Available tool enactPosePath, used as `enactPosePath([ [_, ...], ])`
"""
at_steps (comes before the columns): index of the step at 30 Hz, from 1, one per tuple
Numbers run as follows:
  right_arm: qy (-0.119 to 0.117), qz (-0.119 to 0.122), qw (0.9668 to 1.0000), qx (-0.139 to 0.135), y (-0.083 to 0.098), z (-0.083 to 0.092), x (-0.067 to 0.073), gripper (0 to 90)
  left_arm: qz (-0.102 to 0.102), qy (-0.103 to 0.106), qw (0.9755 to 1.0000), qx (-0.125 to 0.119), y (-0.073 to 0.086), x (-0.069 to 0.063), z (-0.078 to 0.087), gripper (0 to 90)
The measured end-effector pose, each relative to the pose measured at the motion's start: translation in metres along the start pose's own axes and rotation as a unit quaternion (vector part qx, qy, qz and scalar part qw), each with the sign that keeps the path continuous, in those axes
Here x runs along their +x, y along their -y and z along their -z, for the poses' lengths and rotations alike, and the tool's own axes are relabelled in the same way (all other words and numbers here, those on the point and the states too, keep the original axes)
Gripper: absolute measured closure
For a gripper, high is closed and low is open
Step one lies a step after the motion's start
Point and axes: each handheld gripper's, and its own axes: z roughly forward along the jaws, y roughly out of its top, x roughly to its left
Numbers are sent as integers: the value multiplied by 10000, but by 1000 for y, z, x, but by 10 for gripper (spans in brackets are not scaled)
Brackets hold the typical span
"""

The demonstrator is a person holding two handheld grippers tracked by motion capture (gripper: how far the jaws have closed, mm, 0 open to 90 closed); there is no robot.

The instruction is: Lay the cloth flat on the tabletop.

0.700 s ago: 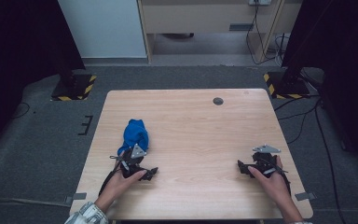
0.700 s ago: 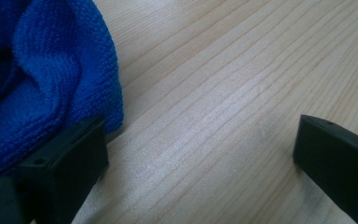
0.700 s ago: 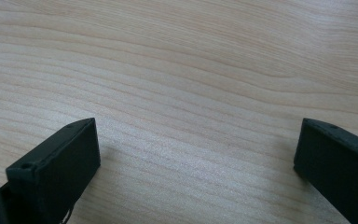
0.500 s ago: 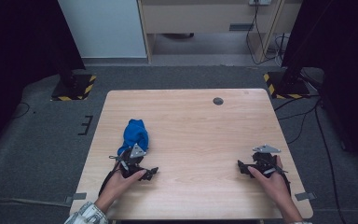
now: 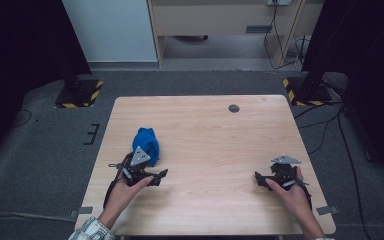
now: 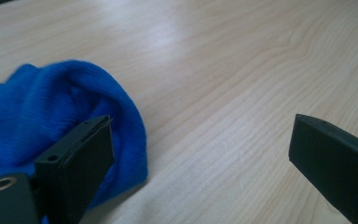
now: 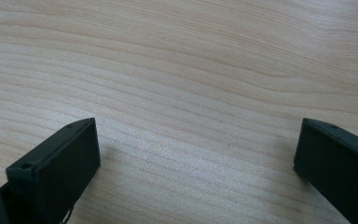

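Note:
A crumpled blue cloth (image 5: 146,141) lies on the left half of the wooden table (image 5: 205,135). My left gripper (image 5: 158,176) rests on the table just in front of the cloth, held by a hand, jaws pointing right. In the left gripper view the cloth (image 6: 37,116) bulges behind the left jaw, the left gripper (image 6: 200,135) is open, and bare wood lies between the jaws. My right gripper (image 5: 258,179) sits near the front right of the table, held by the other hand. In the right gripper view the right gripper (image 7: 193,135) is open over bare wood (image 7: 191,70).
A small dark round grommet (image 5: 234,108) is set in the table near the far edge. Beyond the table stand a white panel (image 5: 110,30), a wooden cabinet (image 5: 220,20) and two stand bases with yellow-black stripes (image 5: 80,95).

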Motion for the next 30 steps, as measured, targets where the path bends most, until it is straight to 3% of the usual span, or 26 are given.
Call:
enactPosePath([
  [2, 0, -2, 10000, 0, 0, 0, 0, 5, 51, -203, 9997, -121, -5, 6, 4, 67],
  [4, 1, -1, 10000, 0, 0, 0, 0, 5, 152, -250, 9994, -208, -8, 10, 6, 83],
  [5, 1, -2, 10000, 0, 0, 0, 0, 5, 297, -299, 9987, -299, -13, 20, 8, 84],
  [8, 1, -2, 10000, -1, 0, 0, 0, 5, 289, -415, 9984, -269, -18, 31, 6, 84],
  [11, 0, 0, 10000, -1, 0, 0, 0, 5, 490, -605, 9963, -365, -25, 52, -2, 89],
  [14, 0, -2, 10000, -1, 0, 0, 0, 5, 414, -740, 9959, -329, -25, 61, -10, 91],
  [16, 1, -1, 10000, 0, 0, 0, 0, 5, 310, -958, 9947, -208, -22, 63, -14, 100],
  [18, 0, 1, 10000, 0, 0, 0, 0, 5, 315, -849, 9957, -182, -17, 64, -16, 100],
  [22, 0, -1, 10000, 0, 0, 0, 0, 5, 453, -935, 9945, -118, -3, 63, -19, 101],
  [24, 0, -1, 10000, 0, 0, 0, 0, 5, 377, -963, 9946, 23, 3, 63, -20, 101],
  [30, -8, 0, 10000, 11, 0, 0, 0, 5, 415, -1071, 9934, 15, 8, 67, -16, 107],
])
